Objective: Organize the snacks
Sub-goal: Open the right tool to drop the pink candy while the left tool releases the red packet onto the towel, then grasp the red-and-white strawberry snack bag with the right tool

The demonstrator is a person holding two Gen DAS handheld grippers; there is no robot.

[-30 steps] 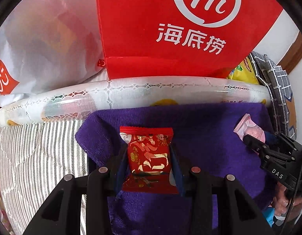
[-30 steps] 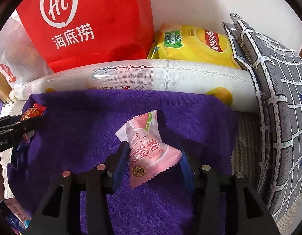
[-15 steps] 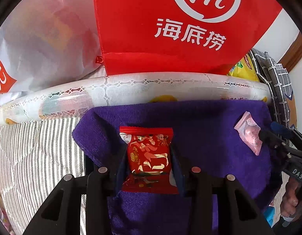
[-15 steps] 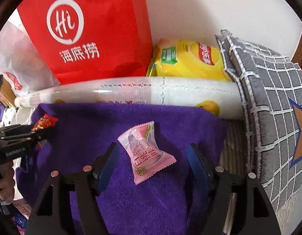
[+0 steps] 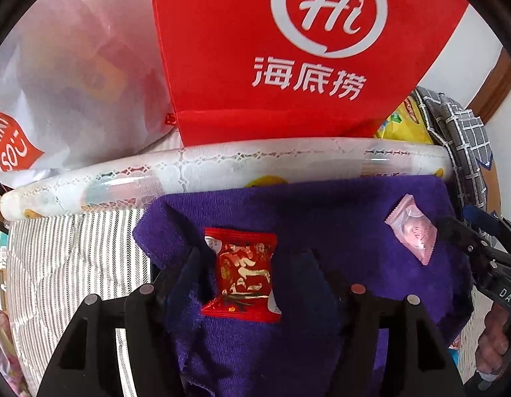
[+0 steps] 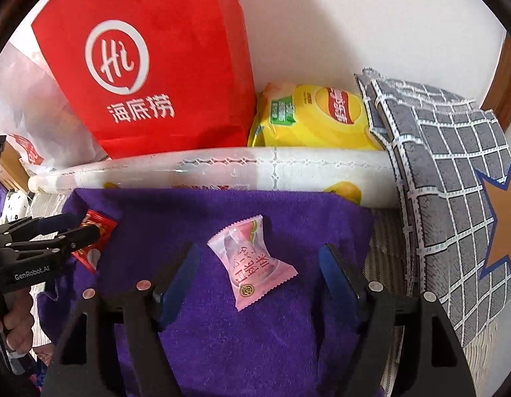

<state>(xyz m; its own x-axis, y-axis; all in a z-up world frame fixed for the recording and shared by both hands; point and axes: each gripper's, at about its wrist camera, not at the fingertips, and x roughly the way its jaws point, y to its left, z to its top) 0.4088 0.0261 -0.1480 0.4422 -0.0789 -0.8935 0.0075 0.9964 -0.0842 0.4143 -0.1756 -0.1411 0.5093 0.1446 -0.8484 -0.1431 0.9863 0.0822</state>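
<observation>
The red paper bag (image 5: 288, 59) runs off the top edge in both views, and it hides the lower left part of the yellow chip bag (image 6: 308, 115), of which the left wrist view catches only a sliver beside the checked cushion (image 6: 454, 172). In the right wrist view the left tongs (image 6: 80, 228) cover the near end of the red snack packet (image 6: 98, 228), and the hand (image 6: 19, 327) on their grip is cut by the picture's left edge. The white plastic bag (image 5: 73, 82) is blurred, its red print cropped, its contents unreadable, and the small print on the pink candy packet (image 5: 414, 231) is too fine to read.
</observation>
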